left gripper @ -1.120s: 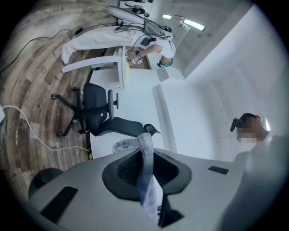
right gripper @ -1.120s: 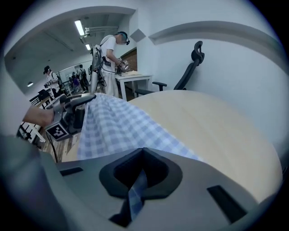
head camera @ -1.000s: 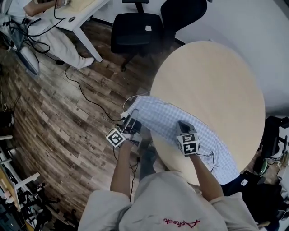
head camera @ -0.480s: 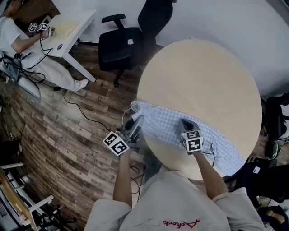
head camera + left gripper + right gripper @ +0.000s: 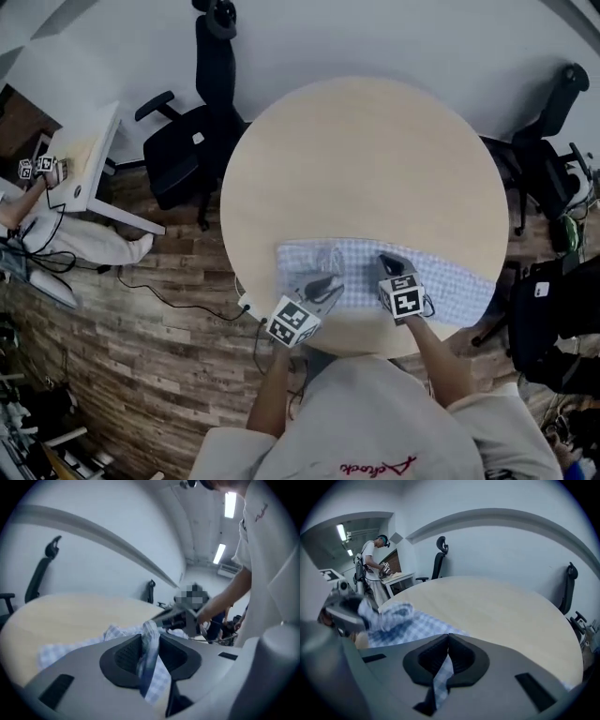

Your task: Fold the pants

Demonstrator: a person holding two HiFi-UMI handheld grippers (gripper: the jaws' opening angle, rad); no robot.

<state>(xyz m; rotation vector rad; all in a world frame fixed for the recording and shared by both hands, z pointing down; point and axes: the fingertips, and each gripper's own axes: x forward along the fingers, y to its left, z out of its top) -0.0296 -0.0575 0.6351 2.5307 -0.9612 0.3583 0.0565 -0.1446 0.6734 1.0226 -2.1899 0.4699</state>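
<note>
Head view first: the pants (image 5: 450, 277), a light checked pair, lay stretched across the near edge of the round table (image 5: 366, 159), right in front of me. The left claw (image 5: 330, 286) sat on their left part where the cloth was rumpled, and the right claw (image 5: 386, 262) was just beside it, nearer the middle. A black office chair (image 5: 183, 155) stood off the table's left side and a second chair (image 5: 544, 150) off its right, both on the wood floor (image 5: 141, 319).

Left gripper view: the left claw (image 5: 150, 644) was clamped on a bunched fold of the pants (image 5: 152, 677), which stood up between the pads and hung out below them. Its jaws had just been easing open a little, with that cloth pinched between them. The rest of the fabric trailed off to the left over the table (image 5: 70, 613), and the right claw (image 5: 183, 616) showed just beyond, fairly blurred.

Right gripper view: the right claw (image 5: 447, 641) was closed tight on a thin strip of the pants (image 5: 401, 623), a bit of it hanging under the pads. The rest lay to the left on the table (image 5: 501, 606), bunched up next to the blurry left claw (image 5: 347, 613).
</note>
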